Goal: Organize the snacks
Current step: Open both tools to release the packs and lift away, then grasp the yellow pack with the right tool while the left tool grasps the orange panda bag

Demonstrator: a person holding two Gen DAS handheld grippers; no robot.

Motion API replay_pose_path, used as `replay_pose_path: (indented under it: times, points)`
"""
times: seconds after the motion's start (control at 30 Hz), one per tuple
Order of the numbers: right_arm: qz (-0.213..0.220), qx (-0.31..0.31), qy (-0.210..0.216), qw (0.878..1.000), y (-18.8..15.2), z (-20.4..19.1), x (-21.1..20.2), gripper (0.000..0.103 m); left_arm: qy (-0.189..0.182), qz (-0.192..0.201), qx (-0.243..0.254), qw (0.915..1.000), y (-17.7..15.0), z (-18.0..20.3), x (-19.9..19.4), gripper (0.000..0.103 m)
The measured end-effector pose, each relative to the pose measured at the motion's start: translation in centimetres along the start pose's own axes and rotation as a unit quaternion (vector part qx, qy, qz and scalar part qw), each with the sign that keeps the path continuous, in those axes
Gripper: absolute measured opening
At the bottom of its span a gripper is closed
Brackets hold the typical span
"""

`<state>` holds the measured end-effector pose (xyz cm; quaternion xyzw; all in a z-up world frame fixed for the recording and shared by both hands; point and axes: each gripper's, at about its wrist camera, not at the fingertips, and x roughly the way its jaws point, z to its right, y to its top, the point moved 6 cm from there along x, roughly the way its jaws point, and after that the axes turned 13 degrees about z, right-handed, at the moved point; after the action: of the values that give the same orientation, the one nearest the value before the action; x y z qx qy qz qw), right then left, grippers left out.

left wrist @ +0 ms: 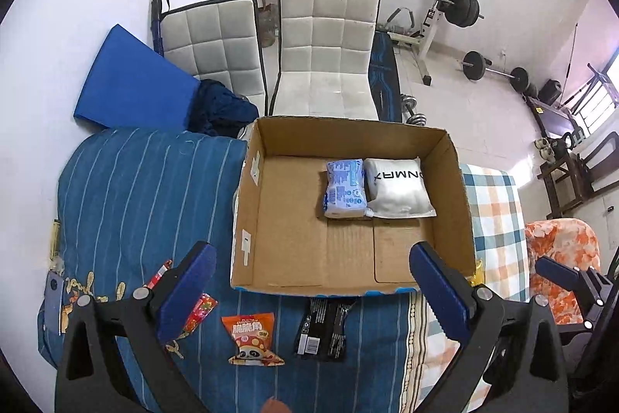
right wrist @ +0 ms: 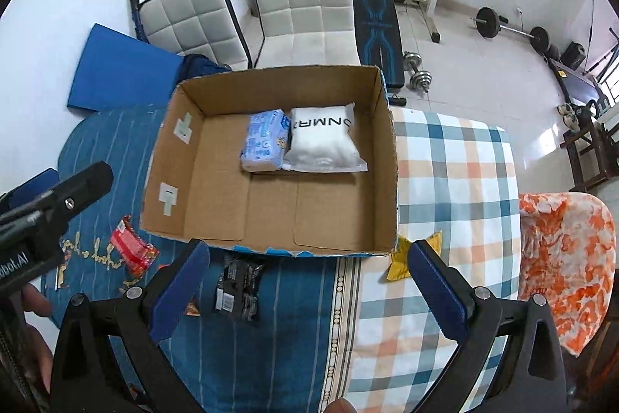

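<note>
An open cardboard box [left wrist: 286,258] [right wrist: 216,211] rests on the bed. Inside it at the far right lie a blue-and-white packet [left wrist: 345,188] [right wrist: 265,140] and a white pouch [left wrist: 398,187] [right wrist: 327,140], side by side. On the bedding in front of the box lie an orange snack bag [left wrist: 253,337], a black packet [left wrist: 323,328] [right wrist: 238,287], a red wrapper [left wrist: 195,312] [right wrist: 133,246] and a yellow packet [right wrist: 406,258]. My left gripper [left wrist: 313,293] is open above the box's near edge, holding nothing. My right gripper [right wrist: 307,287] is open too, empty, over the near edge.
A blue striped blanket [left wrist: 127,196] covers the left of the bed and a plaid sheet [right wrist: 456,180] the right. An orange floral cushion [right wrist: 568,258] lies at the right. Two white padded chairs [left wrist: 325,53], a blue mat [left wrist: 131,80] and barbell equipment [left wrist: 460,6] stand behind.
</note>
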<state>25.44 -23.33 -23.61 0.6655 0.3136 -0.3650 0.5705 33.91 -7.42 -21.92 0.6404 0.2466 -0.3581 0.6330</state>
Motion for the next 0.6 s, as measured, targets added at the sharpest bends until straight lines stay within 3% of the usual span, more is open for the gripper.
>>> replay_pose_path:
  times: [0.33,0.43,0.6]
  points:
    - [-0.005,0.024,0.018,1.0,-0.5,1.0,-0.6,0.103,0.019,-0.003,0.006,0.9998,-1.2,-0.1,-0.1,0.103]
    - [-0.02,0.064,0.009,0.998,-1.1,4.5,0.3,0.103,0.049,-0.016,0.0,0.9987,-2.1,-1.3,1.3,0.103]
    - [-0.069,0.152,-0.042,0.985,-3.5,14.0,4.8,0.103,0.074,-0.061,-0.03,0.995,-5.3,-3.3,4.4,0.103]
